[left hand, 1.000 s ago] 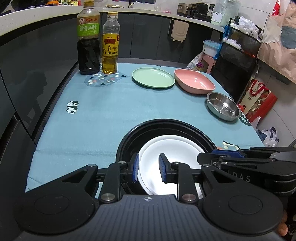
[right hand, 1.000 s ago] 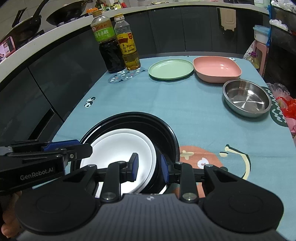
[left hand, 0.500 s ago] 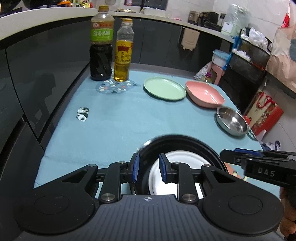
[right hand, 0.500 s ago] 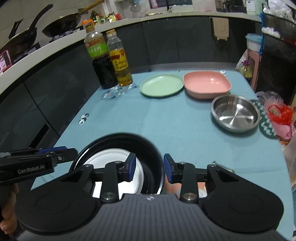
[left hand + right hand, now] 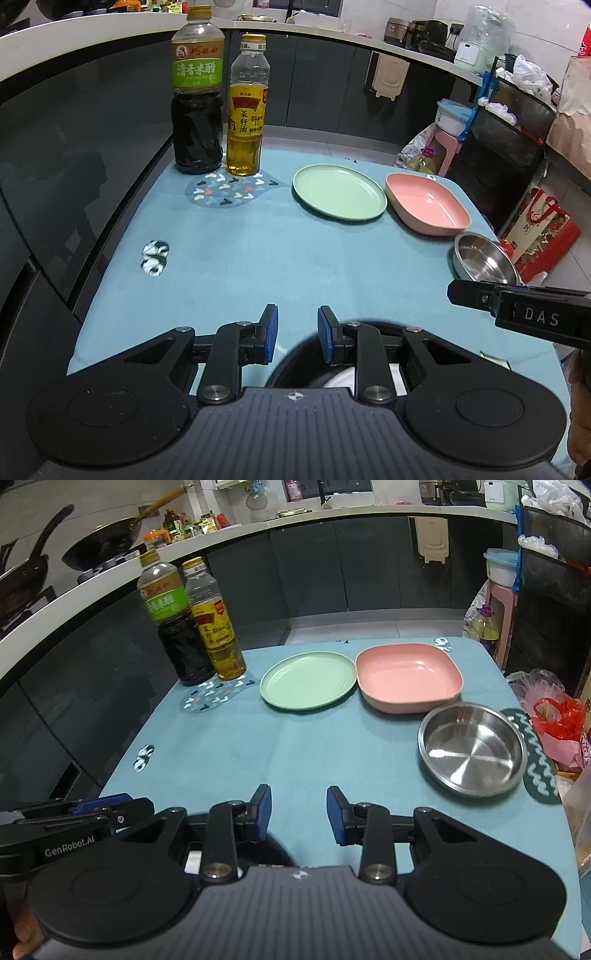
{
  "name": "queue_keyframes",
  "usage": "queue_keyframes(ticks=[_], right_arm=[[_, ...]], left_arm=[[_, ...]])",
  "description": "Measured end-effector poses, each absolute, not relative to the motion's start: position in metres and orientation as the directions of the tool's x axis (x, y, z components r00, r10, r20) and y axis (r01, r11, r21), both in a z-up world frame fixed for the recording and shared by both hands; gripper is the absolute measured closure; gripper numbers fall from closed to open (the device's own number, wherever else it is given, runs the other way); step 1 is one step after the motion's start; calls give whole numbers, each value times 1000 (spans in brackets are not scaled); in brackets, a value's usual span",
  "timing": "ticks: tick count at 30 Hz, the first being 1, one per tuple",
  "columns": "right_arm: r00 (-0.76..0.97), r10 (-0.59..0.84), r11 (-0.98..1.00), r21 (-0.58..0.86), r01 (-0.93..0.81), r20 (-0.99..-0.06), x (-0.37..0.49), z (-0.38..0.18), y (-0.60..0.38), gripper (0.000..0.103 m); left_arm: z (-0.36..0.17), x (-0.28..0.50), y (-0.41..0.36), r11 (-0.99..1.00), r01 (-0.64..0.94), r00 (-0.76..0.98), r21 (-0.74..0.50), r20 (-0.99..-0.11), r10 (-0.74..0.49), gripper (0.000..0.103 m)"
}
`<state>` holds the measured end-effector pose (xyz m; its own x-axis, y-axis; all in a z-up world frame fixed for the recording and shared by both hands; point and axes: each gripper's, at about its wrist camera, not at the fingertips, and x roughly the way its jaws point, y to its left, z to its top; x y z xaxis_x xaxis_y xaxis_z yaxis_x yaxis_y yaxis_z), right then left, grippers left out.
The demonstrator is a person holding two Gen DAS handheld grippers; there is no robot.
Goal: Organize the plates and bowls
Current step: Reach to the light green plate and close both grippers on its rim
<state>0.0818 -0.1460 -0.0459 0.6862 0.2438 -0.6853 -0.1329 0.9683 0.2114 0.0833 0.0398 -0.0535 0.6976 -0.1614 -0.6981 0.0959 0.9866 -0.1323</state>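
A black round dish [image 5: 295, 360] with a white plate [image 5: 341, 378] inside sits at the table's near edge, mostly hidden under both grippers. A green plate [image 5: 339, 192] [image 5: 308, 679], a pink square bowl [image 5: 426, 207] [image 5: 408, 675] and a steel bowl [image 5: 484, 260] [image 5: 471, 747] lie on the far and right side. My left gripper [image 5: 294, 332] is open and empty above the black dish's far rim. My right gripper [image 5: 298, 814] is open and empty over the cloth, to the right of the left gripper [image 5: 70, 830].
A vinegar bottle [image 5: 197, 92] and an oil bottle [image 5: 246, 107] stand at the far left on a patterned mat [image 5: 229, 190]. The blue tablecloth [image 5: 314, 746] covers the table. Dark cabinets run along the left. Bags [image 5: 557, 720] and a stool stand off the right edge.
Both grippers have pulled back and risen from the black dish, letting go of its rim. The dish with the white plate now lies low under the gripper bodies. The right jaws have opened wider.
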Motion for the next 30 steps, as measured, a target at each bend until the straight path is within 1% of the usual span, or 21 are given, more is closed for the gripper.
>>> queue_keyframes(ticks=[4, 8, 12, 20, 25, 30], right_arm=[[695, 230, 971, 212, -113, -681, 104, -42, -151, 70], [722, 216, 969, 234, -77, -657, 125, -31, -161, 70], [733, 213, 965, 259, -52, -646, 143, -25, -167, 64], [669, 209, 962, 272, -11, -713, 185, -48, -164, 64], [630, 200, 964, 266, 11, -751, 209, -64, -161, 64], [624, 198, 954, 295, 55, -756, 228, -76, -162, 64]], left_arm=[[-53, 107, 35, 989, 92, 700, -113, -700, -145, 81], [-52, 130, 29, 991, 99, 696, -92, -705, -135, 81], [-52, 153, 25, 991, 107, 687, -84, -714, -134, 81], [-63, 200, 20, 990, 100, 674, -103, -725, -143, 81], [-73, 230, 23, 991, 68, 675, -111, -727, -128, 81], [-84, 262, 28, 985, 48, 685, -164, -713, -152, 81]])
